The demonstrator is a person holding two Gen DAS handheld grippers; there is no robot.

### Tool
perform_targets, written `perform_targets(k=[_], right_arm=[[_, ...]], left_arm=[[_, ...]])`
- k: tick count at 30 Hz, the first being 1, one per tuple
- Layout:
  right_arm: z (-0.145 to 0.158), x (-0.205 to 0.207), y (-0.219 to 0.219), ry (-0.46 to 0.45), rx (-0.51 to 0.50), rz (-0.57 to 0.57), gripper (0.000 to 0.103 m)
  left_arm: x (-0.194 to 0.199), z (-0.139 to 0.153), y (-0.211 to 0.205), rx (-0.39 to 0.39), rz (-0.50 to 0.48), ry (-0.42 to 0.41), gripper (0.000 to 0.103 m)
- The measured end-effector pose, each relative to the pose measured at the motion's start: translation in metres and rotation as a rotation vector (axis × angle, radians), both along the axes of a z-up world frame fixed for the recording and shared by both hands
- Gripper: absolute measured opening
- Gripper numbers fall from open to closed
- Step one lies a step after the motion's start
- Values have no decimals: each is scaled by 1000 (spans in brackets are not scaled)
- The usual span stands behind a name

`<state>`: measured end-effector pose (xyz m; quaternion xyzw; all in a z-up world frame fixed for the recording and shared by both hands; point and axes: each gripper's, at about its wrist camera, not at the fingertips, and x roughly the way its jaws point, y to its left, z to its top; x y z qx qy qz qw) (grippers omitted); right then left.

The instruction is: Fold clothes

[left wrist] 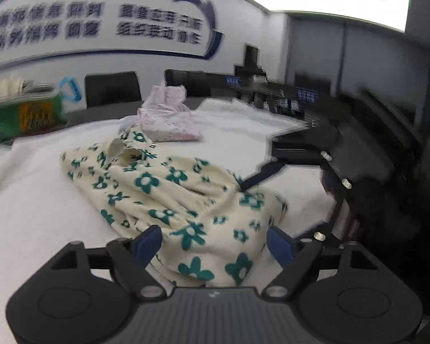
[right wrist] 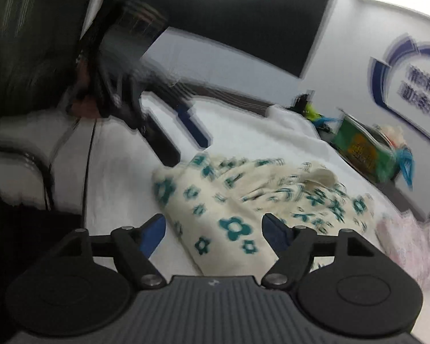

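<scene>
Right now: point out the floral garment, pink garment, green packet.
floral garment point(left wrist: 169, 197): left wrist view, crumpled middle.
pink garment point(left wrist: 166, 117): left wrist view, front of the pile.
green packet point(right wrist: 361, 149): right wrist view, orange label.

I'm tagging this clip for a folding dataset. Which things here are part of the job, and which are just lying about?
Part of the job:
- cream garment with teal flowers
- pale pink patterned garment, probably awaiting folding
- left gripper, jaws open
- right gripper, jaws open
- white cloth-covered table

Lying about:
- green printed bag
- black chairs
</scene>
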<state>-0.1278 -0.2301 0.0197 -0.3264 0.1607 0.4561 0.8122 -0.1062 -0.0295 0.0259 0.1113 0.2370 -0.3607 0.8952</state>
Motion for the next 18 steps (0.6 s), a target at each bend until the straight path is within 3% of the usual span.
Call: perform_targets(k=[2,5,8,10,13,15,16,17,18], right_arm=[[-4,13,6,28,-23,6,63],[12,44,2,196,28,5,31],[31,67,-7,306,94,27,24],[37,77,-11,361,125,38,23],[44,87,-16,432,156,56,23],[45,86,-15,435,152,38,24],[44,81,-17,420,156,20,34],[44,76,-19,401,161,0,53],[41,68,-22,363,166,-12,64]], left_arm=[[-10,-8,-13,106,-15,-86,79],[-19,-16,-30,238,-40,-201,80],[-9,-22,-43,323,-45,-227,82],[3,-23,-50,345,-39,-224,81],[19,-21,-51,345,-29,-214,61],[33,-17,-47,310,-25,-154,49],[41,-14,-43,277,-33,-98,39],[49,-12,-38,243,-36,-42,38],[54,-10,-34,213,-38,-2,38]])
